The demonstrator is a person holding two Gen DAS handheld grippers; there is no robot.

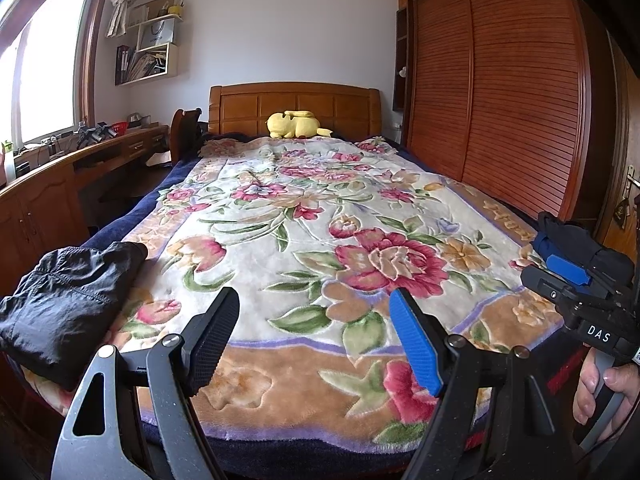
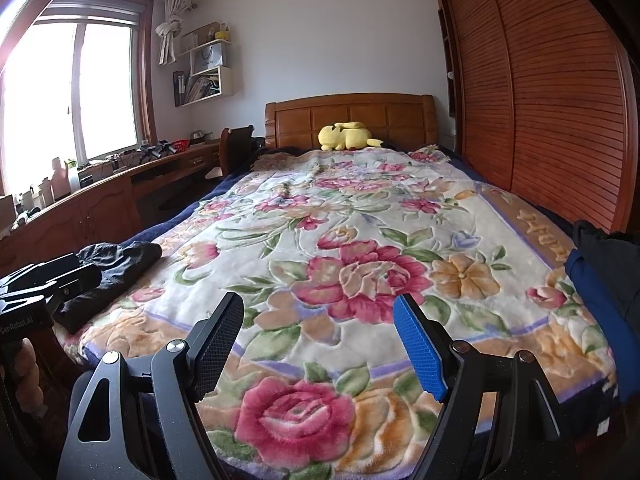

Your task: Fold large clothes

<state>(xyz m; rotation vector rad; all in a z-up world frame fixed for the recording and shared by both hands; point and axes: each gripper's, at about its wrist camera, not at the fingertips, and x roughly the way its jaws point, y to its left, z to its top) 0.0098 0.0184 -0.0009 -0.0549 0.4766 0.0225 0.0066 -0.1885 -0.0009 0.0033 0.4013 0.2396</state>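
Note:
A folded black garment point(image 1: 64, 304) lies on the bed's near left corner; it also shows in the right wrist view point(image 2: 108, 276). A pile of dark blue and black clothes point(image 2: 604, 300) lies on the near right edge, partly hidden behind the other gripper in the left wrist view point(image 1: 560, 236). My left gripper point(image 1: 316, 340) is open and empty above the foot of the bed. My right gripper point(image 2: 320, 344) is open and empty, also above the foot of the bed, between the two garments.
The bed carries a floral blanket point(image 1: 304, 216). A yellow plush toy point(image 1: 296, 124) lies at the wooden headboard point(image 1: 292, 104). A slatted wardrobe point(image 1: 500, 92) runs along the right. A desk point(image 1: 60, 184) with clutter stands at the left under the window.

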